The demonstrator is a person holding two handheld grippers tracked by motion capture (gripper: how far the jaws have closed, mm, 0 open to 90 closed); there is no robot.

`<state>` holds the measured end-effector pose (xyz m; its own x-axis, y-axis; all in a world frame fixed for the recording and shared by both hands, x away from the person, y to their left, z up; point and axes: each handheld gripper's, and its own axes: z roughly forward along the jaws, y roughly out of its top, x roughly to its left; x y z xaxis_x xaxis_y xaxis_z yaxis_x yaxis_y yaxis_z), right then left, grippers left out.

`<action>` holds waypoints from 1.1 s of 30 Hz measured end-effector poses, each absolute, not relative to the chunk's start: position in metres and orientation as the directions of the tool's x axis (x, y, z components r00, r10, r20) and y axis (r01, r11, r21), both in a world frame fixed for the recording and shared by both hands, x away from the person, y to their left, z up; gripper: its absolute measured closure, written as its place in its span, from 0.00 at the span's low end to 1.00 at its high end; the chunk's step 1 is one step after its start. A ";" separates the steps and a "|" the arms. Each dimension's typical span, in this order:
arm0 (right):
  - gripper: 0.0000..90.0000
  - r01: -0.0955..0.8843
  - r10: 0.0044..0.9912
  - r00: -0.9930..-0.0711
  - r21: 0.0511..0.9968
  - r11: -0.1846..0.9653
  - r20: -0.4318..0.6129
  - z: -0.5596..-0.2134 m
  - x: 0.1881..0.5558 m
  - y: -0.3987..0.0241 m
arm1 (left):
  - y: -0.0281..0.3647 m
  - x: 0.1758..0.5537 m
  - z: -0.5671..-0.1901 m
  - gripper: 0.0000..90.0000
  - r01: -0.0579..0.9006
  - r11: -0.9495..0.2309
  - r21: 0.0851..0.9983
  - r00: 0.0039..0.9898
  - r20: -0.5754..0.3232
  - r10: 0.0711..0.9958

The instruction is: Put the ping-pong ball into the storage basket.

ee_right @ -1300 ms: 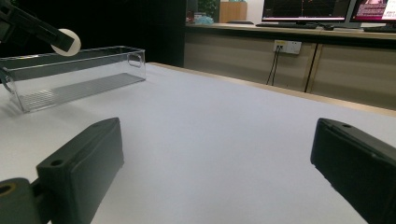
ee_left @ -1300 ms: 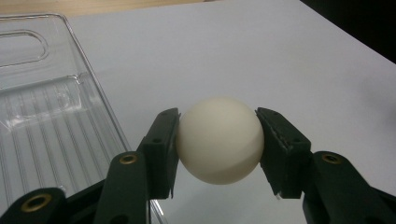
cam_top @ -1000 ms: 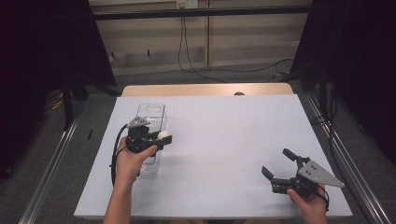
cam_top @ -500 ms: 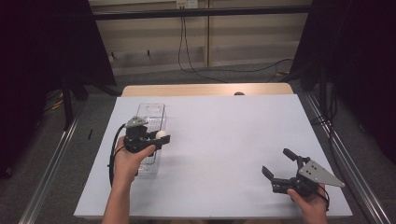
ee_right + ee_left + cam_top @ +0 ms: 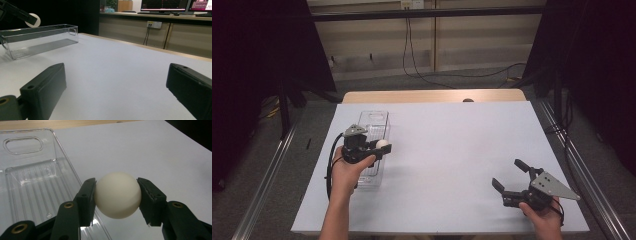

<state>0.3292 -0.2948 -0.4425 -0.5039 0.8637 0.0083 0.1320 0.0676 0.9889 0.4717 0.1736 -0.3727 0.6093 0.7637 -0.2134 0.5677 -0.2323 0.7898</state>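
Observation:
A white ball [image 5: 117, 195] sits pinched between the two black jaws of my left gripper [image 5: 117, 196], which is shut on it. In the high view that ball [image 5: 382, 144] and the left gripper [image 5: 381, 148] hang over the right rim of a clear plastic tray [image 5: 373, 125] at the table's left. The tray [image 5: 32, 180] has a ribbed floor and a handle cutout at its far end. My right gripper [image 5: 509, 176] rests low at the table's front right, jaws wide apart with nothing between them. From the right gripper view the tray [image 5: 37, 42] and the ball [image 5: 33, 20] show far off.
A white sheet covers the table [image 5: 452, 150]; a strip of bare wood [image 5: 432, 96] shows along its far edge. Dark curtains flank both sides and cables hang on the back wall. Metal rails run beside the table on the floor.

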 end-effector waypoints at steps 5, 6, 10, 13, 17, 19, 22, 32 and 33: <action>0.02 0.128 0.867 -0.498 0.990 0.061 0.011 -0.442 0.329 -0.294 | 0.176 0.472 -0.372 0.57 0.566 -0.227 0.793 0.607 -0.214 0.765; 0.02 0.132 0.865 -0.502 0.989 0.065 0.010 -0.442 0.329 -0.295 | 0.176 0.472 -0.371 0.57 0.566 -0.223 0.793 0.602 -0.214 0.769; 0.02 0.130 0.864 -0.503 0.989 0.066 0.008 -0.442 0.329 -0.295 | 0.180 0.472 -0.371 0.57 0.570 -0.218 0.792 0.596 -0.216 0.773; 0.02 0.132 0.865 -0.501 0.989 0.067 0.009 -0.443 0.329 -0.294 | 0.182 0.472 -0.371 0.57 0.571 -0.224 0.790 0.596 -0.211 0.774; 0.02 0.134 0.865 -0.502 0.989 0.068 0.009 -0.443 0.329 -0.294 | 0.183 0.471 -0.371 0.57 0.570 -0.205 0.796 0.588 -0.220 0.778; 0.02 0.127 0.866 -0.500 0.990 0.067 0.005 -0.442 0.329 -0.294 | 0.182 0.471 -0.371 0.57 0.569 -0.204 0.797 0.583 -0.216 0.783; 0.02 0.125 0.866 -0.500 0.990 0.068 0.003 -0.442 0.329 -0.295 | 0.184 0.471 -0.370 0.57 0.566 -0.220 0.795 0.594 -0.208 0.777; 0.02 0.125 0.866 -0.500 0.990 0.071 0.002 -0.442 0.329 -0.294 | 0.188 0.472 -0.371 0.57 0.570 -0.212 0.794 0.579 -0.205 0.789; 0.02 0.125 0.866 -0.500 0.990 0.070 0.001 -0.442 0.329 -0.294 | 0.188 0.471 -0.371 0.57 0.571 -0.203 0.795 0.575 -0.211 0.790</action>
